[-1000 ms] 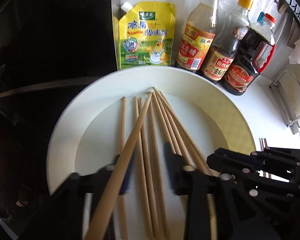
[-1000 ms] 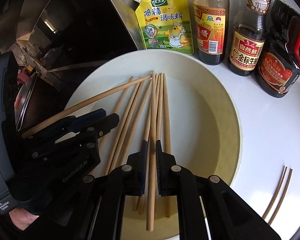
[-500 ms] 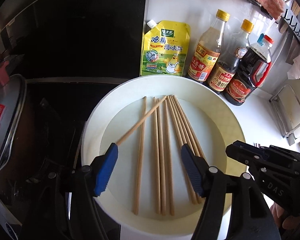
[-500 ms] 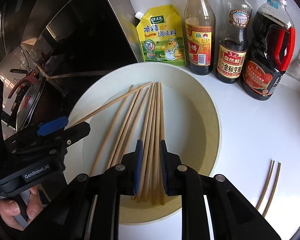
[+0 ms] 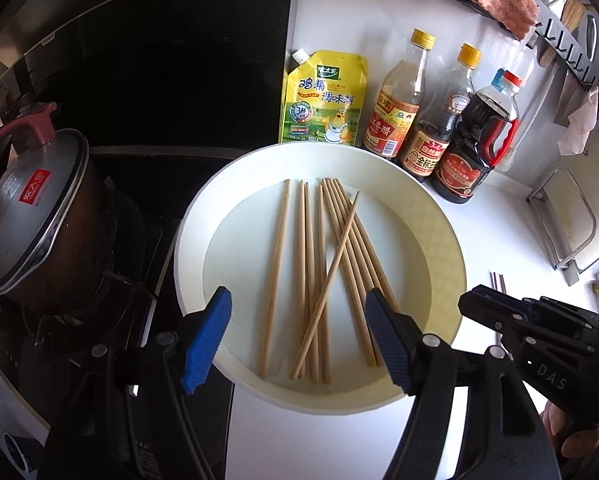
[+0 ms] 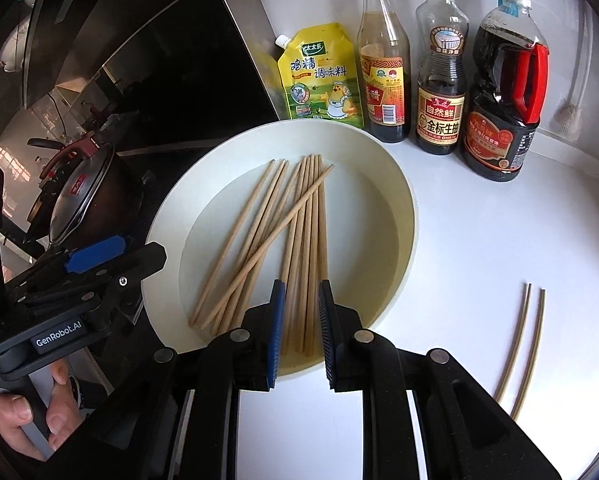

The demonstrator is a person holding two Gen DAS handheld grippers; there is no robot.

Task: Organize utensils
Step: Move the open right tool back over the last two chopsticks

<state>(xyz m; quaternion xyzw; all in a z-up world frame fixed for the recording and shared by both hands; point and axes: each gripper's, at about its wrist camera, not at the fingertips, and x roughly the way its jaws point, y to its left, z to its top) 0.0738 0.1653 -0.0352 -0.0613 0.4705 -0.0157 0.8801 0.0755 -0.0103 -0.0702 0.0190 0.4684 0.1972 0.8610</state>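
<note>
- Both grippers are empty right now. The left gripper has its jaws spread wide over the near edge of the plate, holding nothing.
- The right gripper is parted more narrowly, with a few chopstick ends visible between its fingers, but it doesn't look clamped on any of them (hard to be sure from this angle).
- The wooden chopsticks are all lying in the plate, mostly side by side, with one stray chopstick crossed diagonally over the rest. That one probably needs straightening next.
- A metal pair sits on the white counter, well apart from the plate, so the sorting seems to be by type.
- It's a kitchen: sauce bottles and a yellow seasoning pouch along the wall, a lidded pot on the dark stove.
</note>
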